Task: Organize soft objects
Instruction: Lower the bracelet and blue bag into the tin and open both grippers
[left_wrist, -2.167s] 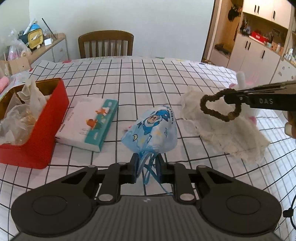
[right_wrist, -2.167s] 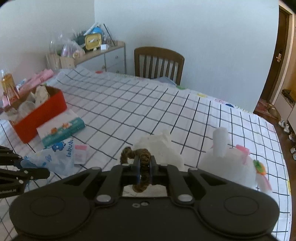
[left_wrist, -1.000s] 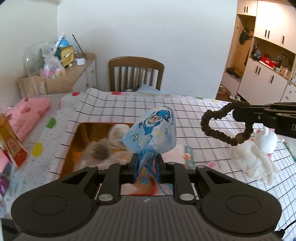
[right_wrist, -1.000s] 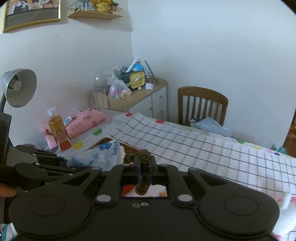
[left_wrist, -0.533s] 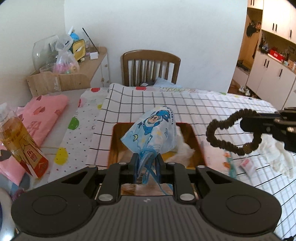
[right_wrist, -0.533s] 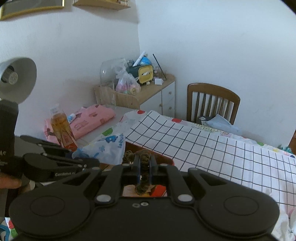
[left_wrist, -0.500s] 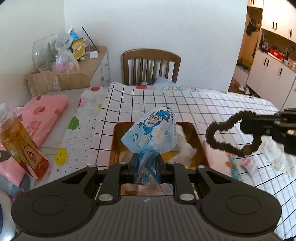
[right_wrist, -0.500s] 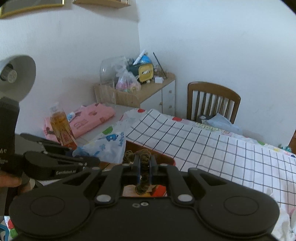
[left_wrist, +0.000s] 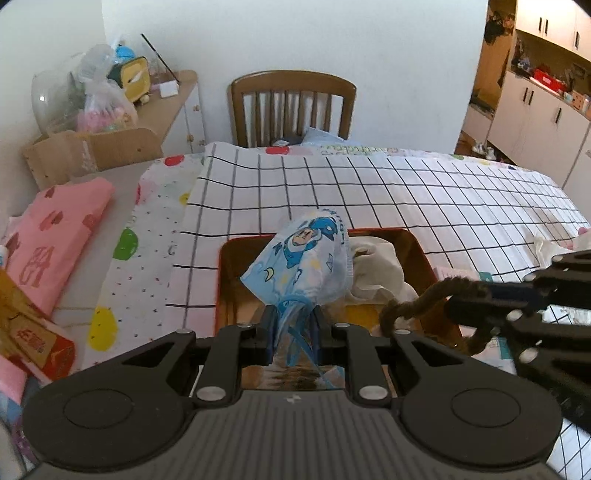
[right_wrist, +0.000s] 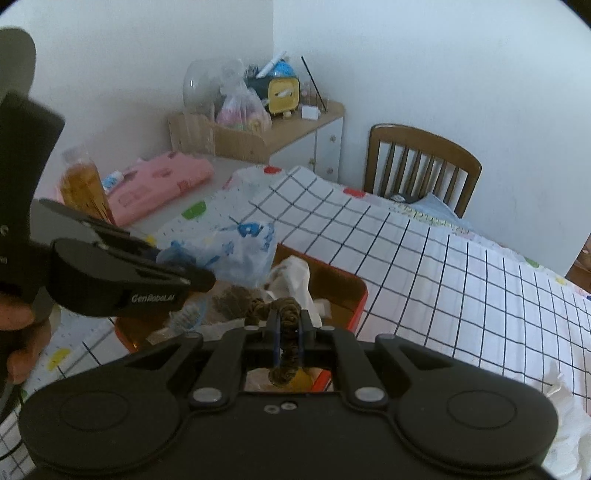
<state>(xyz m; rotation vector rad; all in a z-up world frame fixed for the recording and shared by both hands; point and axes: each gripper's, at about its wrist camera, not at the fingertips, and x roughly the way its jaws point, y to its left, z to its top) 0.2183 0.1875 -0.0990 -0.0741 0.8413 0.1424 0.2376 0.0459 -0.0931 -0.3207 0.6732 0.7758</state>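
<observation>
My left gripper (left_wrist: 293, 325) is shut on the straps of a blue cartoon face mask (left_wrist: 303, 266) and holds it over the red box (left_wrist: 415, 243). The mask also shows in the right wrist view (right_wrist: 232, 251). My right gripper (right_wrist: 288, 325) is shut on a brown hair tie (right_wrist: 284, 314) and holds it over the same red box (right_wrist: 360, 295). The hair tie also shows in the left wrist view (left_wrist: 417, 306). White cloth (left_wrist: 376, 269) and other soft items lie inside the box.
A checked tablecloth (left_wrist: 369, 192) covers the table. A wooden chair (left_wrist: 291, 107) stands behind it. A pink folded cloth (left_wrist: 51, 229) and an amber bottle (right_wrist: 83, 188) lie at the left. A cluttered side cabinet (right_wrist: 277, 125) stands by the wall. White cloth (right_wrist: 565, 421) lies at the right.
Both grippers have moved closer over the red box, which now lies directly under the mask and the hair tie. The right gripper has come in beside the left.
</observation>
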